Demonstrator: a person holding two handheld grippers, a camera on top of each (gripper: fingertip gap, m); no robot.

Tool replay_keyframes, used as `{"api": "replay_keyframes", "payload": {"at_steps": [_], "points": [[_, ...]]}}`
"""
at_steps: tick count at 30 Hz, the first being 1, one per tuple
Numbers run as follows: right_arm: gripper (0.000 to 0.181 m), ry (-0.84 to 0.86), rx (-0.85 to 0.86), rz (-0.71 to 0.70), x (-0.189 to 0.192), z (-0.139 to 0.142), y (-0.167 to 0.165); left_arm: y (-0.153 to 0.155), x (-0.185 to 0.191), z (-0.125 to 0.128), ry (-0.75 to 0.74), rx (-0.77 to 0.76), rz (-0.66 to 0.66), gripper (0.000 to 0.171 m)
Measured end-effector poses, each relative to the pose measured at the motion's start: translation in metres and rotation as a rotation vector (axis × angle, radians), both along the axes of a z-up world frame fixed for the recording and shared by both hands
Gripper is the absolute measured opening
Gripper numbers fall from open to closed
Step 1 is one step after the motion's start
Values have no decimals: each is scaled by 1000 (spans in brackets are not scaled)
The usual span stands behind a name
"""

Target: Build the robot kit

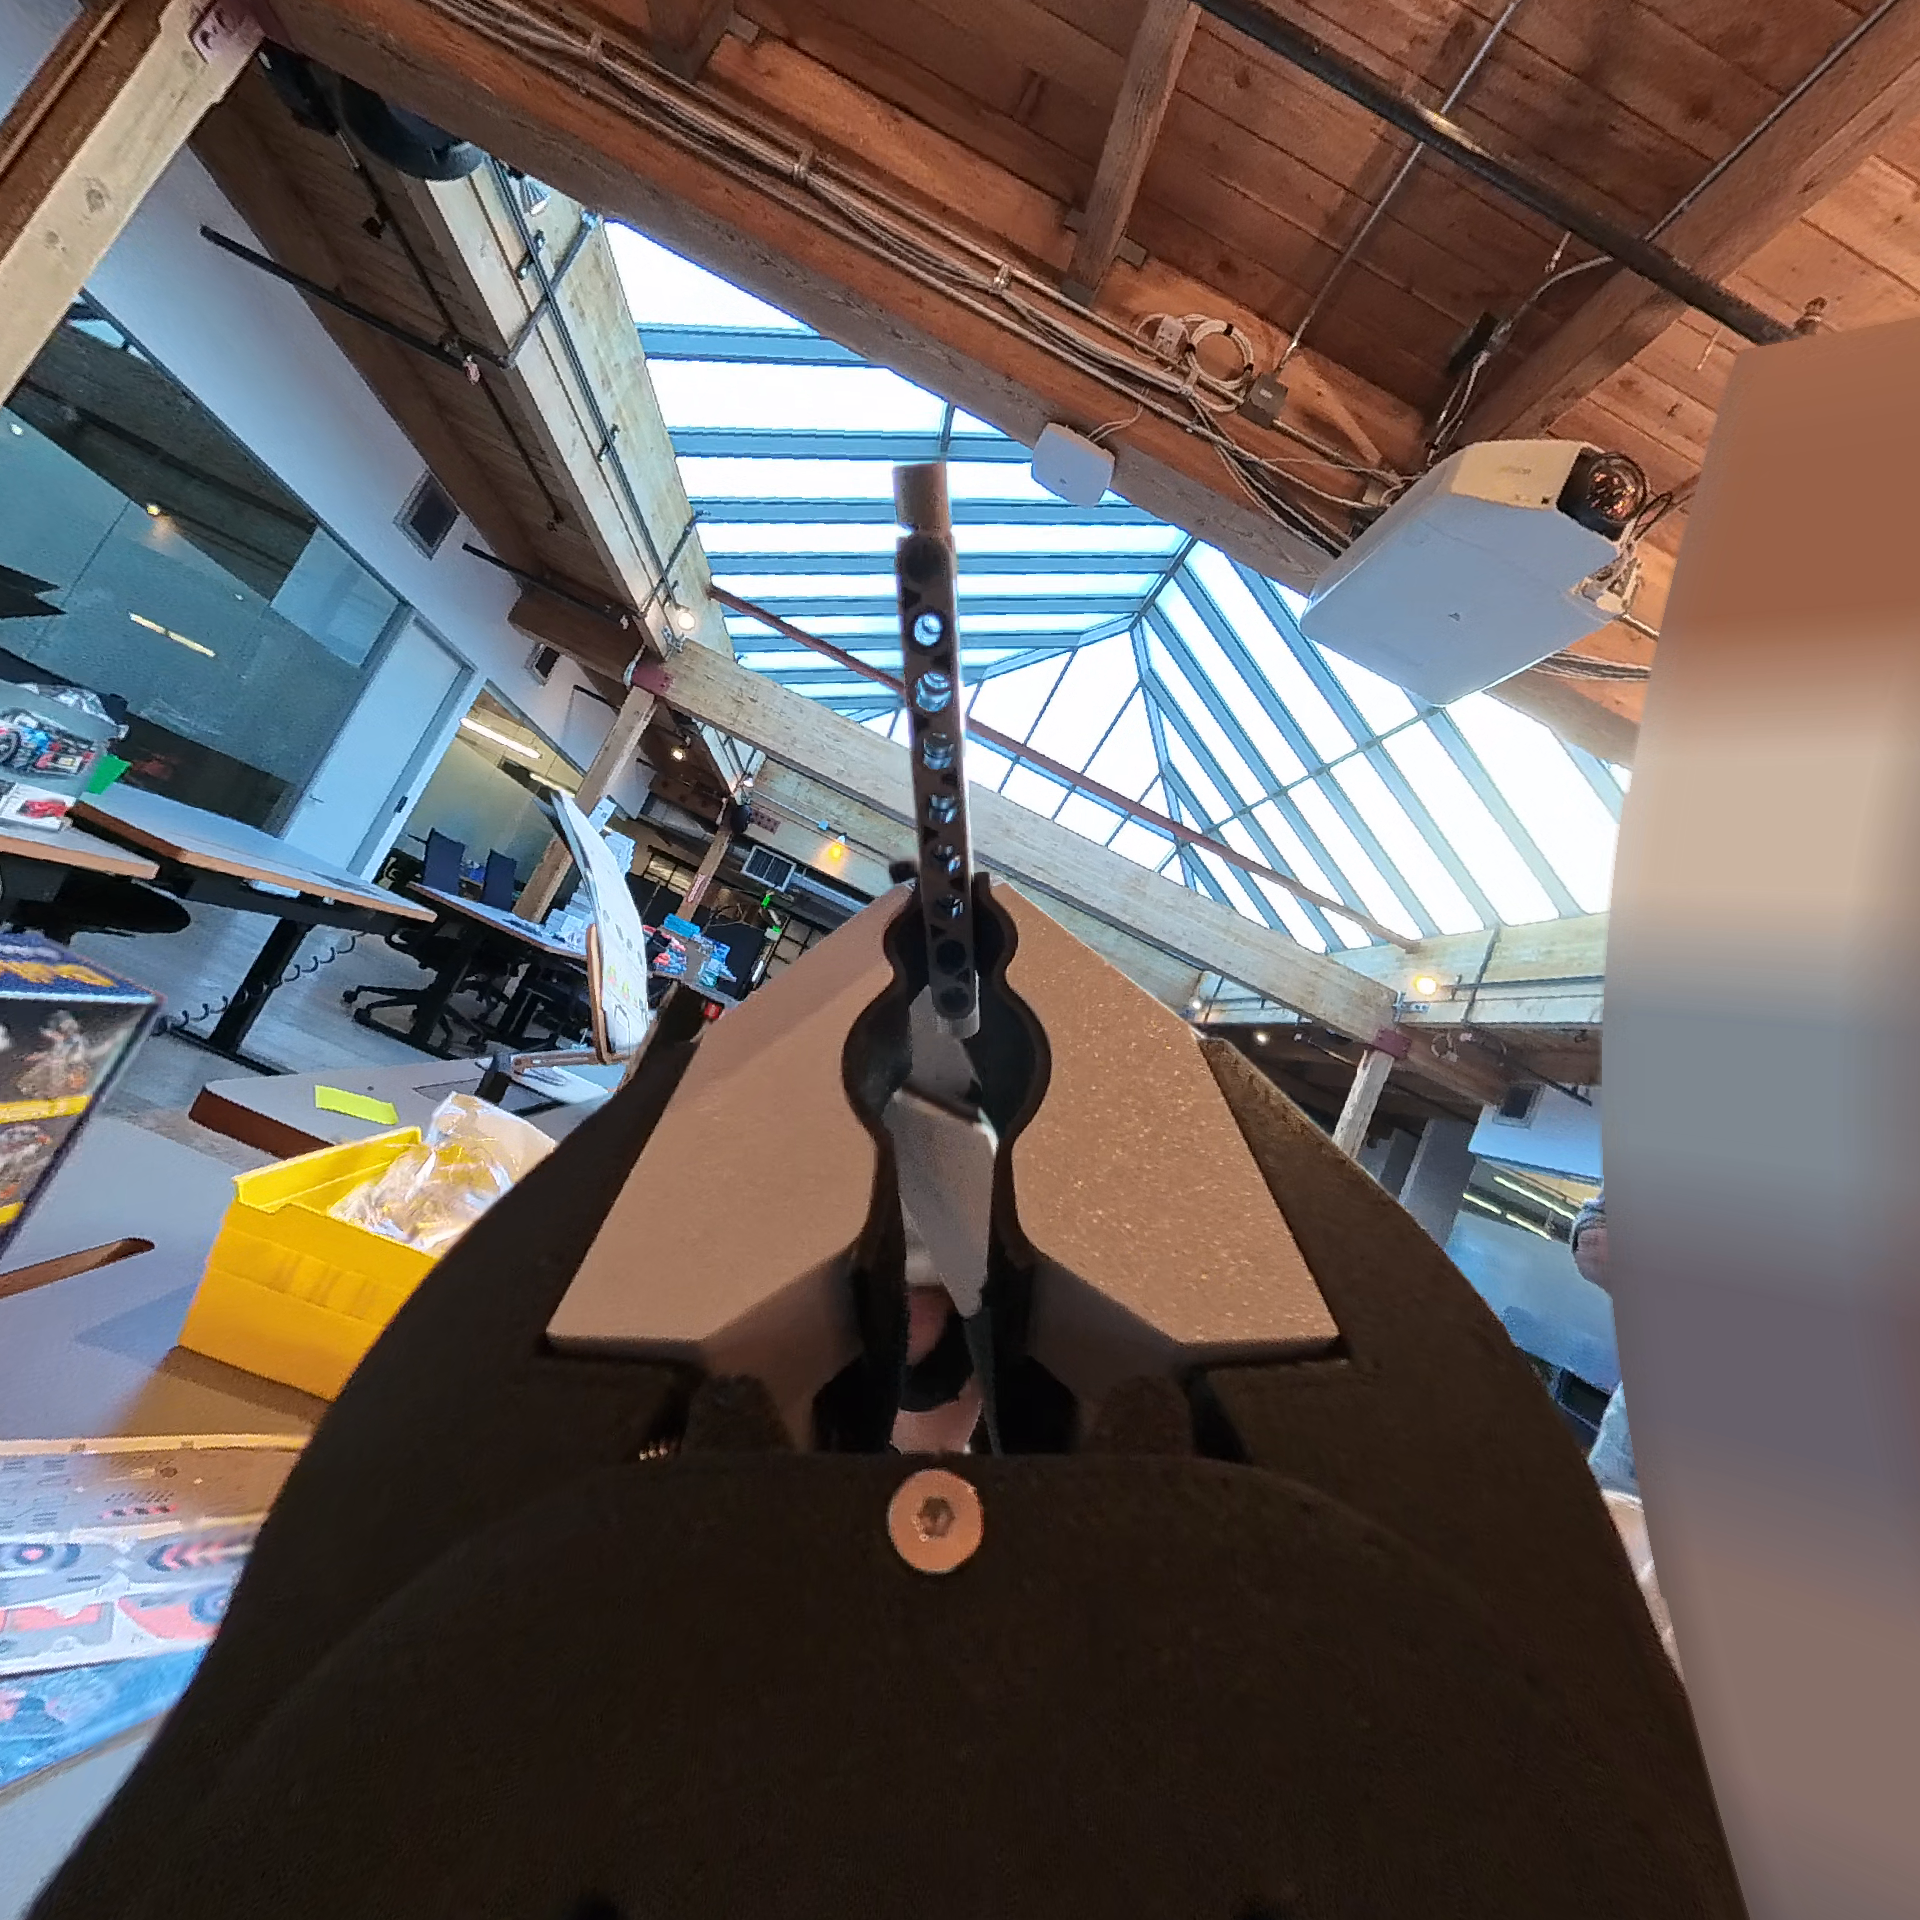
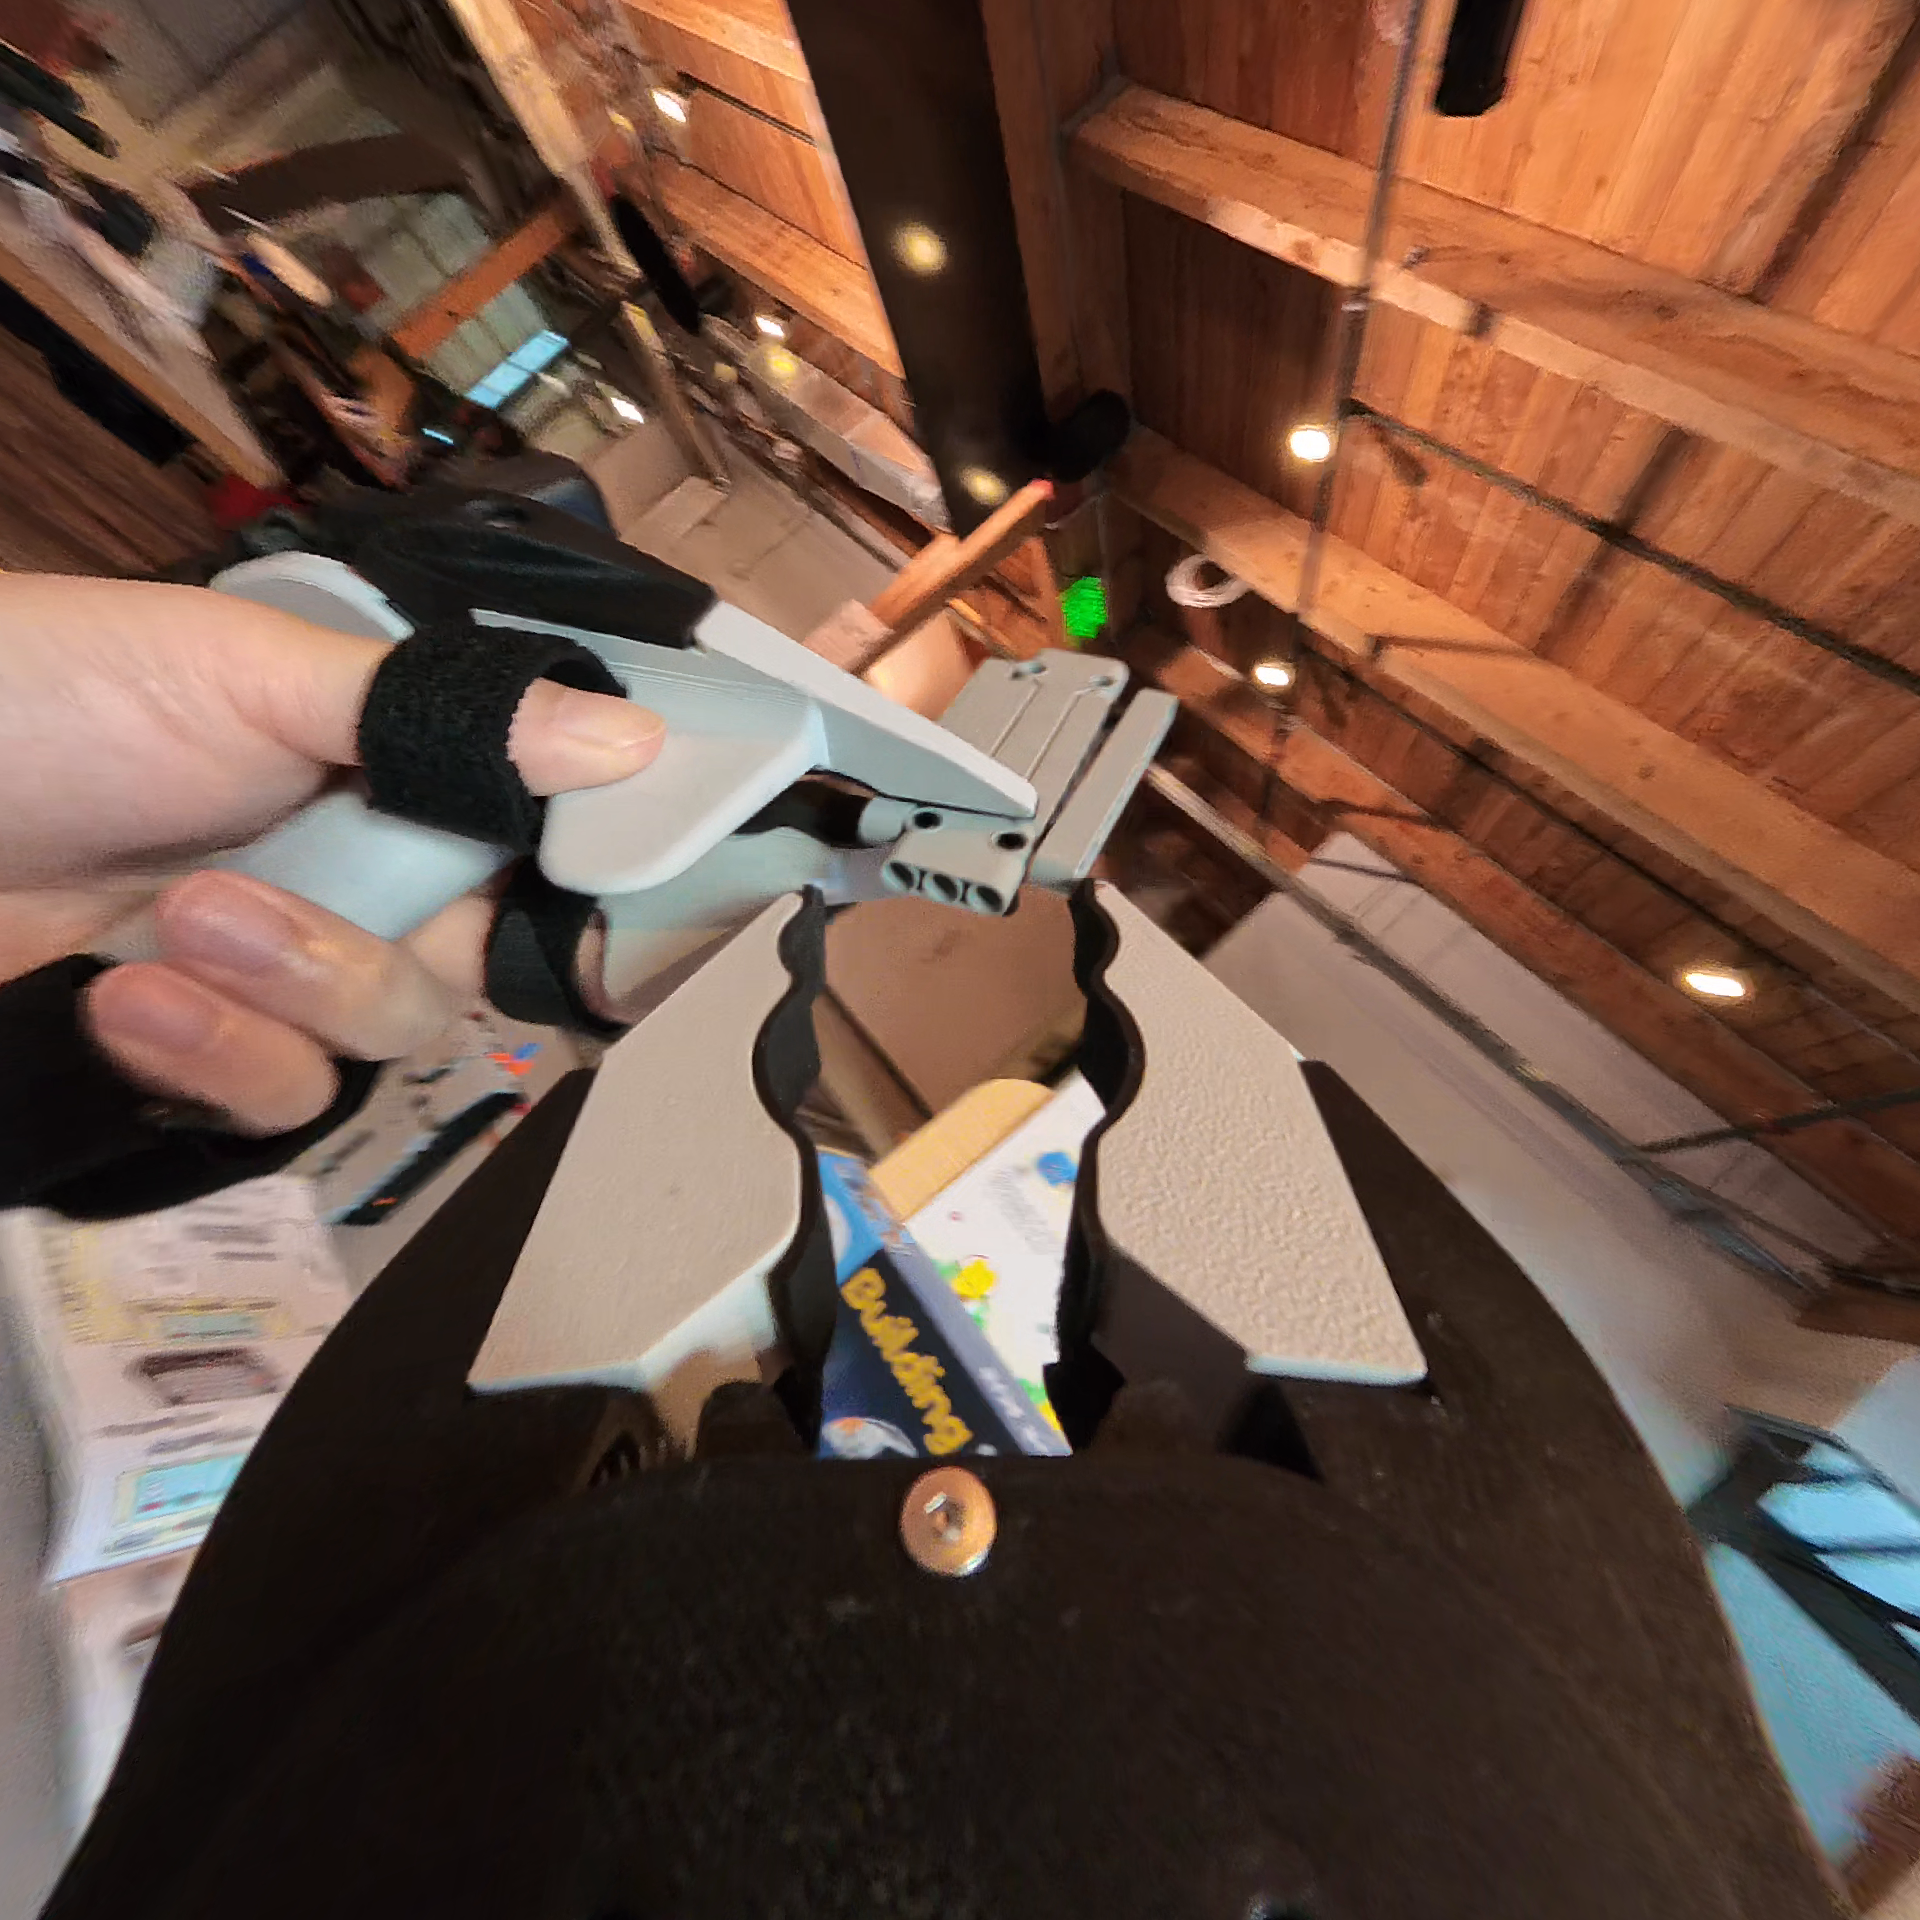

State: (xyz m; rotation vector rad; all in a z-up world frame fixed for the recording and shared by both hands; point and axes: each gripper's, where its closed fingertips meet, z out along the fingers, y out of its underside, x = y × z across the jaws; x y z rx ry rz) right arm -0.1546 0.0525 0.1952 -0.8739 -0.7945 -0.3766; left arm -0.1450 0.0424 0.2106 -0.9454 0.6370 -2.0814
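In the left wrist view my left gripper (image 1: pixel 951 904) is shut on a dark grey perforated beam (image 1: pixel 935 748). The beam stands up towards the skylight, with a tan pin (image 1: pixel 923 499) at its top end. In the right wrist view my right gripper (image 2: pixel 940 914) is open and empty, its jaws wide apart. Just above its tips, a person's hand (image 2: pixel 156 727) in a black fingerless glove pinches a grey holed building piece (image 2: pixel 951 878) with grey strapped-on fingers (image 2: pixel 894 748). A flat grey panel (image 2: pixel 1049 748) sits behind that piece. The right fingertips do not touch it.
A yellow bin (image 1: pixel 301 1278) of clear plastic bags stands on the table at the left, near a printed box (image 1: pixel 52 1091) and a sticker sheet (image 1: pixel 104 1558). A white projector (image 1: pixel 1475 561) hangs overhead. Below the right gripper lie a toy box (image 2: pixel 914 1330) and printed papers (image 2: pixel 177 1351).
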Motion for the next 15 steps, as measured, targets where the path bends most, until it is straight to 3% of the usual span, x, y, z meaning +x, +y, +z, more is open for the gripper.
{"api": "replay_keyframes", "payload": {"at_steps": [2, 5, 9, 11, 15], "points": [[53, 8, -110, 130, 0, -6, -3, 6, -2, 0, 14, 40, 27, 4], [67, 219, -197, 238, 31, 12, -7, 10, 5, -12, 140, 154, 27, 4], [73, 503, -351, 338, 42, 25, -4, 22, 17, -28, 242, 247, 163, 5], [72, 560, -437, 301, 35, 17, 7, 20, 29, -37, 297, 312, 226, 5], [69, 567, -523, 62, 44, -10, 33, 21, 46, -53, 410, 440, 403, 5]]}}
